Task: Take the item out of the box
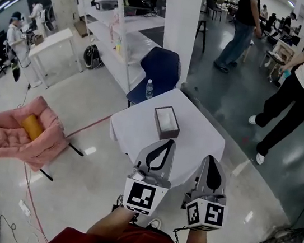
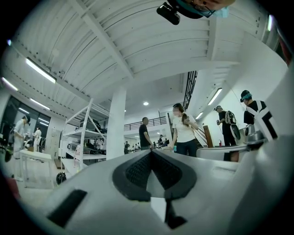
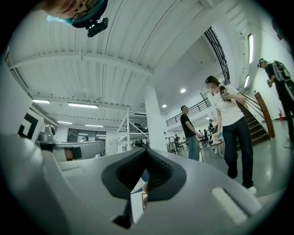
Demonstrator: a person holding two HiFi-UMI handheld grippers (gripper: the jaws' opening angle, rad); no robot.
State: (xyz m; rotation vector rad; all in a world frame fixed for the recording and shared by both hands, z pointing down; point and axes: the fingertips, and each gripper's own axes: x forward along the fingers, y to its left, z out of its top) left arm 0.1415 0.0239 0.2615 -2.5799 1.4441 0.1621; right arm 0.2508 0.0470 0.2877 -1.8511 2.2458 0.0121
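Box [image 1: 166, 122] sat a bit left of centre on the small white worktop [image 1: 199, 145], top open and pale inside. I honestly couldn't make out the item in it from the head view. Its long axis ran away from the person, skewed slightly, with the near short end facing the grippers.

Both grippers were held out in front, pointing roughly level and short of the box, so the reach is forward and down over the near edge of the worktop. The left gripper [image 1: 165, 144] was the closer one, its tip just shy of the box's near end and nearly in line with it. The right gripper [image 1: 212, 162] was off to the right with bare worktop ahead of it. Each was clenched tip to tip with nothing between the jaws, so I'd guess they need to open before anything goes into that box.

The surface looked like a plain white cloth or board, smooth, with nothing else on it. A water bottle [image 1: 149, 89] stood at the far corner, and I couldn't tell if it was on the worktop or on the blue chair [image 1: 161, 69] behind. The room was a big open hall with a glossy grey floor, a white column [image 1: 180, 26], a shelving rack [image 1: 121, 26], a pink cushioned seat [image 1: 23, 134] to the left, and several people standing around well apart.
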